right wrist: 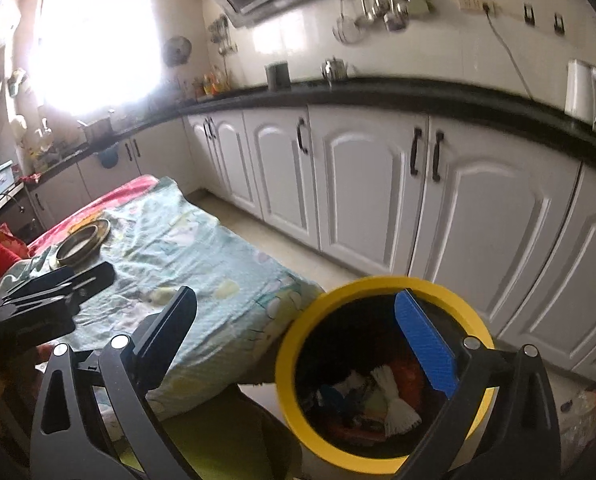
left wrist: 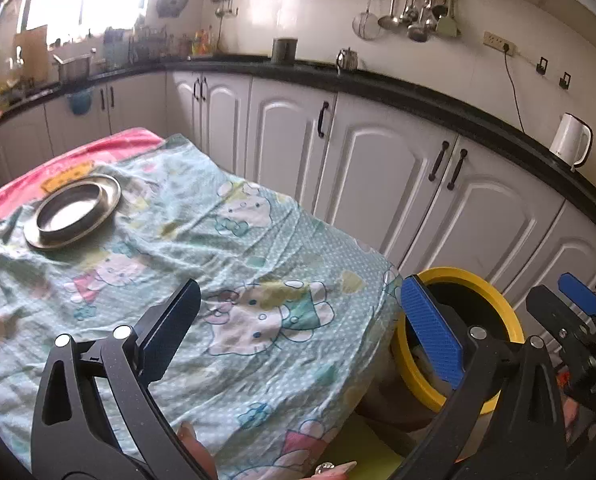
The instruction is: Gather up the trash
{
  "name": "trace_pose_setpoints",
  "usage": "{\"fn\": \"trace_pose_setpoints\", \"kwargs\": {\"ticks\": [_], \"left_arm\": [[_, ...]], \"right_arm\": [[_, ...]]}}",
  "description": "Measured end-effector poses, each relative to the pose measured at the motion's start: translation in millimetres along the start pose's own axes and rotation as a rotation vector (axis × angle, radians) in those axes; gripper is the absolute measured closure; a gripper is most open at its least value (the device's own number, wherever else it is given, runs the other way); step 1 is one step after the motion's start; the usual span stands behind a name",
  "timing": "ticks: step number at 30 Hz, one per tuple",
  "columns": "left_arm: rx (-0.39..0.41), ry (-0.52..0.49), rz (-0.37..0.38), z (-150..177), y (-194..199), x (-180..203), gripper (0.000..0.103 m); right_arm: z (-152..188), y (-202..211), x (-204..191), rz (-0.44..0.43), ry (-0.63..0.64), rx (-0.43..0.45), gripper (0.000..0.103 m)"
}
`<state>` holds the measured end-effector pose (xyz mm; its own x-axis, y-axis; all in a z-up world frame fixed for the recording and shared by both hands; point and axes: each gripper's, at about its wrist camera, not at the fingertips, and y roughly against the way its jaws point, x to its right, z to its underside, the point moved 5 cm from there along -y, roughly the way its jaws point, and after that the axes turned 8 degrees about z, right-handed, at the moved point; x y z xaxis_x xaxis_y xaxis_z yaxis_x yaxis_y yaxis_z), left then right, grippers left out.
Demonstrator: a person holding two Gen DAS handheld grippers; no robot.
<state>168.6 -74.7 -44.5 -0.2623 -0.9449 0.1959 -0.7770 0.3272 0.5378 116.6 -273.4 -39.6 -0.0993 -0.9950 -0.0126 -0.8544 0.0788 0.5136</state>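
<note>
Kitchen scene, two wrist views. White cabinets [left wrist: 378, 168] under a black worktop [left wrist: 418, 96] run along the far wall, with a white kettle [left wrist: 570, 140] standing on the worktop at right and utensils [left wrist: 414, 12] hanging on the tiled wall above. In the foreground stands a table [left wrist: 201, 240] draped in a pale green cartoon-print cloth over a pink one. A round metal dish [left wrist: 73, 210] rests on the cloth near the table's far left end. A yellow-rimmed bin [right wrist: 382, 360] with a black interior stands on the floor just beside the table's right edge; the trash [right wrist: 382, 396], including white crumpled paper, red and blue scraps, lies inside at its bottom. The left gripper [left wrist: 302, 332] hangs above the table's near right part, its jaws spread wide with nothing between them; its right blue pad overlaps the bin's rim in view. The right gripper [right wrist: 298, 344] hangs over the bin's near-left rim, jaws likewise wide apart and holding nothing, its right blue pad seen against the bin's opening. Each gripper appears at the edge of the other's view.
</note>
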Motion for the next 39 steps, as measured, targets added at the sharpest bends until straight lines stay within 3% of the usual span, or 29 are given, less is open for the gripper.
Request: {"fn": "trace_pose_setpoints", "kwargs": {"ticks": [12, 20, 39], "left_arm": [[0.104, -0.096, -0.024, 30, 46, 13, 0.011], [0.168, -0.065, -0.022, 43, 71, 11, 0.011], [0.176, -0.039, -0.016, 44, 74, 7, 0.011]], "right_arm": [[35, 41, -17, 0.052, 0.042, 0.127, 0.006], [38, 70, -11, 0.047, 0.017, 0.248, 0.006], [45, 65, -18, 0.049, 0.033, 0.202, 0.006]]}}
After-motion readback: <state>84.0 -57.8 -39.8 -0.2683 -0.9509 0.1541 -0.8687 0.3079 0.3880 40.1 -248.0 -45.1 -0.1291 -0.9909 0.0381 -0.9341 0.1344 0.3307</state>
